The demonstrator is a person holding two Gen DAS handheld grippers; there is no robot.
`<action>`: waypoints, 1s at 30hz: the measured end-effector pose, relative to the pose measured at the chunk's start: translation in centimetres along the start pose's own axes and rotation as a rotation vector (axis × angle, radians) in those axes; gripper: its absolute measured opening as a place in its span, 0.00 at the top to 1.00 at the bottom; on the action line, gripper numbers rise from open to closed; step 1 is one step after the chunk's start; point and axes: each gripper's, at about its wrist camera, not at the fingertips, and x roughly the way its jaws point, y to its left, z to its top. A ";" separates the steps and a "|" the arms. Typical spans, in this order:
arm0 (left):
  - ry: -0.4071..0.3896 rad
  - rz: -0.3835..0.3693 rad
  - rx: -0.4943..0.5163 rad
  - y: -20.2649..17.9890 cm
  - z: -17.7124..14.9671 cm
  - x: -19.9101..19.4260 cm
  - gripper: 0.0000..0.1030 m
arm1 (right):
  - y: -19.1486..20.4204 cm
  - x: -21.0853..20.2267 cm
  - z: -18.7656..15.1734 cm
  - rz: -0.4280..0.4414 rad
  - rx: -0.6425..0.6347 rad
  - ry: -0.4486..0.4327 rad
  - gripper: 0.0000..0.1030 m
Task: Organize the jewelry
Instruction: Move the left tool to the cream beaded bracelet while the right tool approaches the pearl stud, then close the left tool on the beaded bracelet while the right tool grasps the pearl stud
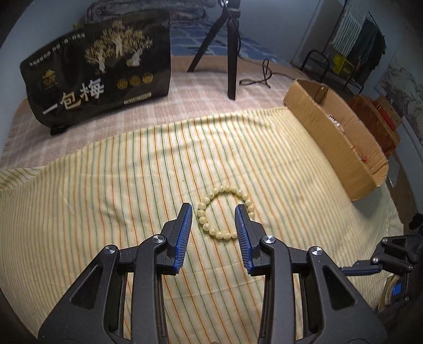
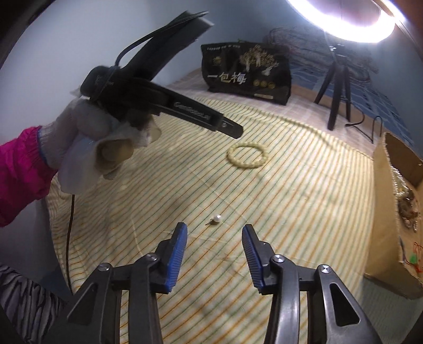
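Note:
A pale cream bead bracelet (image 1: 224,213) lies flat on the striped yellow cloth (image 1: 105,190). My left gripper (image 1: 213,209) is open just above it, its blue pads either side of the ring's near part. In the right wrist view the bracelet (image 2: 248,155) lies farther off, with the left gripper's tip (image 2: 232,130) hovering left of it. A small pearl earring (image 2: 216,218) lies on the cloth (image 2: 304,198) just ahead of my open, empty right gripper (image 2: 214,229).
An open cardboard box (image 1: 341,132) stands at the cloth's right edge; it holds several jewelry pieces (image 2: 408,209). A black printed bag (image 1: 100,71) and a black tripod (image 1: 230,53) stand at the back. A ring light (image 2: 343,18) glares overhead.

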 end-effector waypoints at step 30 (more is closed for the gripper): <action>0.054 0.016 0.041 0.3 0.2 4.4 0.70 | 1.7 4.8 0.2 -0.023 -0.160 0.024 0.60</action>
